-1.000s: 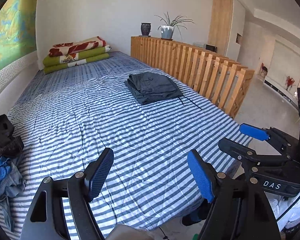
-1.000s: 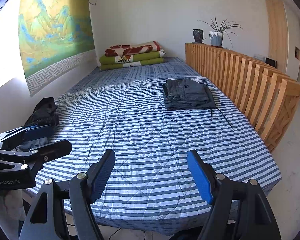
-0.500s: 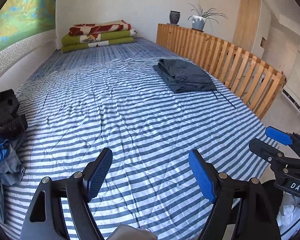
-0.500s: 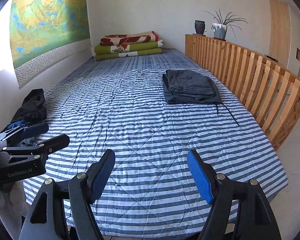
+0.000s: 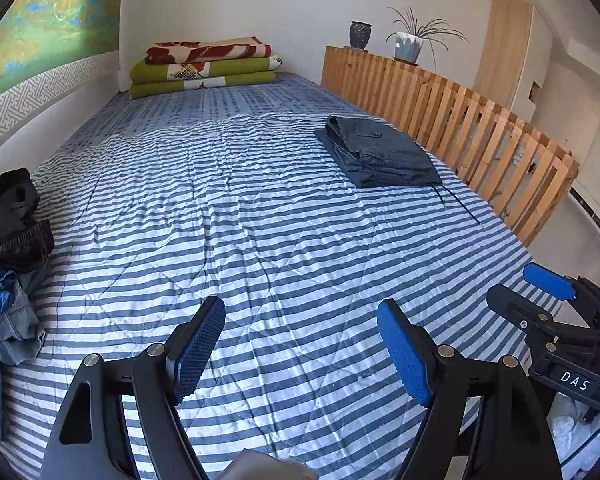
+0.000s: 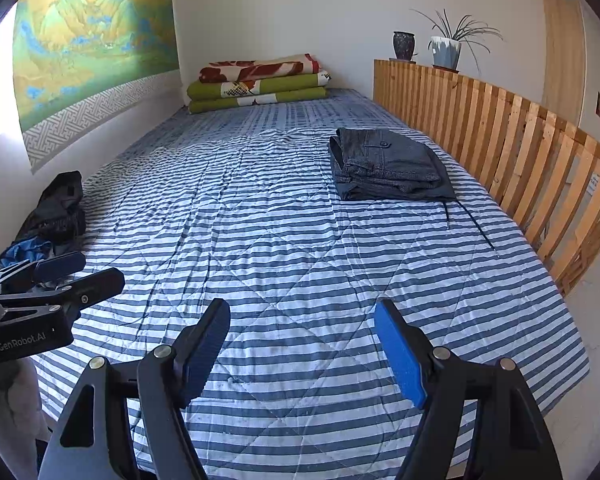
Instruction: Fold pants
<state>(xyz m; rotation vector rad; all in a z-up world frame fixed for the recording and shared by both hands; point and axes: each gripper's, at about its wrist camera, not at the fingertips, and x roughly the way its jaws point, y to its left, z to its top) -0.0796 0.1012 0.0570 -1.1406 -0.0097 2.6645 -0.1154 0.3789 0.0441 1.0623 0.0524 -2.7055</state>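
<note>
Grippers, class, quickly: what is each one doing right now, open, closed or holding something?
Left gripper: open, holding nothing, above the striped bed cover.
Right gripper: open, holding nothing.

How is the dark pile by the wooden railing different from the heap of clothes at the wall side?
The gray pants lie folded in a flat, squared stack; the clothes heap is crumpled and loose. The pants are one gray colour; the heap mixes black, blue and denim. Both rest on the striped bedspread, untouched.
</note>
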